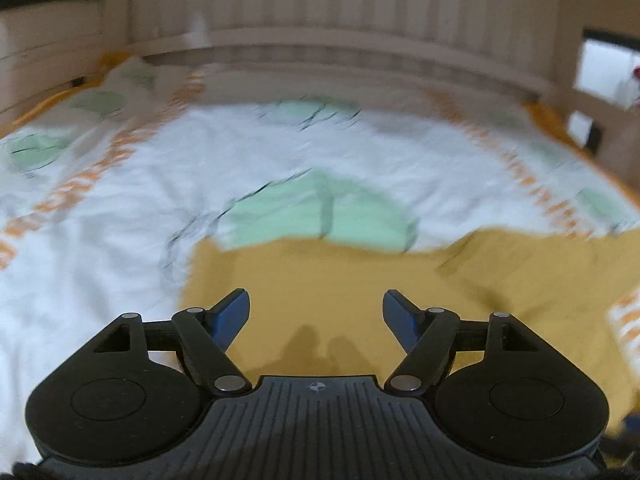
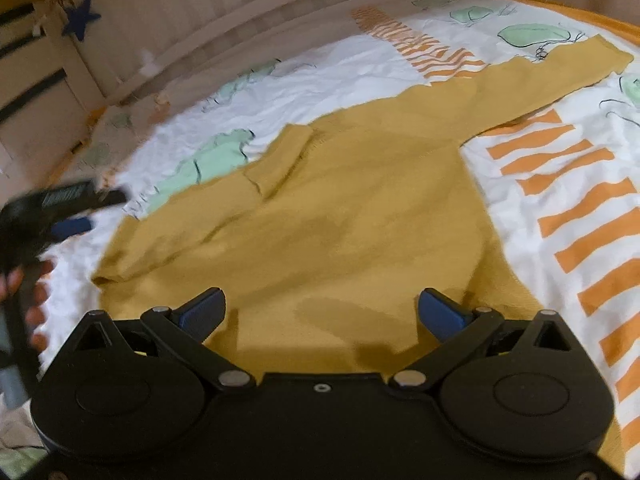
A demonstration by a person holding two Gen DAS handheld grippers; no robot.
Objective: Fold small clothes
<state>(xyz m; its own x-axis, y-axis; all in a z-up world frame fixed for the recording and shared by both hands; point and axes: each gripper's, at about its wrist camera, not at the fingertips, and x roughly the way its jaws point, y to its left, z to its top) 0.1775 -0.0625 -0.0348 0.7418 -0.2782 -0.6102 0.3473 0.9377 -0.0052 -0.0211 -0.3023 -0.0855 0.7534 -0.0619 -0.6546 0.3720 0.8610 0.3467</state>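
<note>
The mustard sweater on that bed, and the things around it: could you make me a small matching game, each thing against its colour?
Things:
1. sweater
2. star on the bed frame
3. stripes on the bedspread
4. blobs on the bedspread

Colours:
A. orange
B. pale green
C. mustard yellow
D. dark blue

Pairs: 1-C, 2-D, 3-A, 4-B
</note>
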